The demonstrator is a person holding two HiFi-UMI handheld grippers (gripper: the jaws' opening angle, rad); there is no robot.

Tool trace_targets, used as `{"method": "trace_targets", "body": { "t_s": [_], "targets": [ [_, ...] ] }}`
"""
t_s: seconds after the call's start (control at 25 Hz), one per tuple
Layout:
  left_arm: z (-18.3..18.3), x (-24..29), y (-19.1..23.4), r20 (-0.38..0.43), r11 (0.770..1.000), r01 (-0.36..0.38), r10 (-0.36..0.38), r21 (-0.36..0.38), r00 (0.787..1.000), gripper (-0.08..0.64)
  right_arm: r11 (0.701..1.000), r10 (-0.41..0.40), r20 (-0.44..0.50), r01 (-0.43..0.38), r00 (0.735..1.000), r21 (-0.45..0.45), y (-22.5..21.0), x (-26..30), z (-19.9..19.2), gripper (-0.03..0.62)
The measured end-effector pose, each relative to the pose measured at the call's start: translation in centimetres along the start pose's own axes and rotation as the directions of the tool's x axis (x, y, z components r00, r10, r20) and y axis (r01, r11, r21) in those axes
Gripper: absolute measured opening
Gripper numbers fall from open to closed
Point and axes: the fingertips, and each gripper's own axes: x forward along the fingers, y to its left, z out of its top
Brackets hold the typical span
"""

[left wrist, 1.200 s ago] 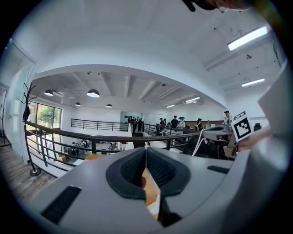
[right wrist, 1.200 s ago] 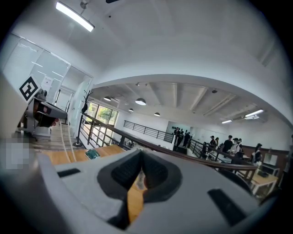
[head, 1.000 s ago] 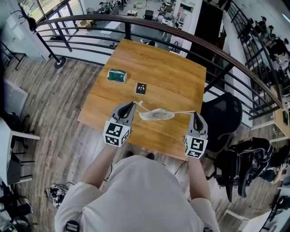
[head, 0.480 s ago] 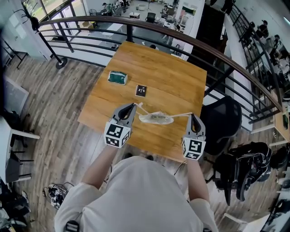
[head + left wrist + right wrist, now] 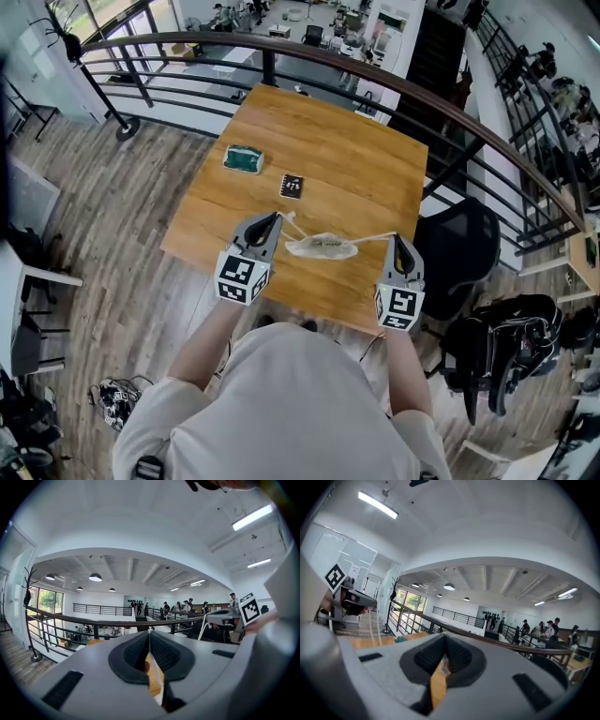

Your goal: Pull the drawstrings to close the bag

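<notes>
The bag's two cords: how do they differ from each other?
The left drawstring is short and slants off to the left gripper. The right drawstring is much longer and runs nearly level to the right gripper. Both are white, look taut and end in shut jaws.

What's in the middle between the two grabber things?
A little bag is between the left gripper and the right gripper, with a string stretched from it into each one's shut jaws. The head view shows this.
</notes>
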Motion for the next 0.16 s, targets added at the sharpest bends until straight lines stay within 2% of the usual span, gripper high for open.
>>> {"method": "trace_targets", "body": {
  "t_s": [0.16],
  "targets": [
    [-0.1,0.23,-0.35,-0.004,1.0,0.003,-0.003,0.0,1.0,0.0,1.0,-0.002,-0.001,0.002,1.0,-0.003,-0.36,-0.06,-0.07,0.006]
  ]
}}
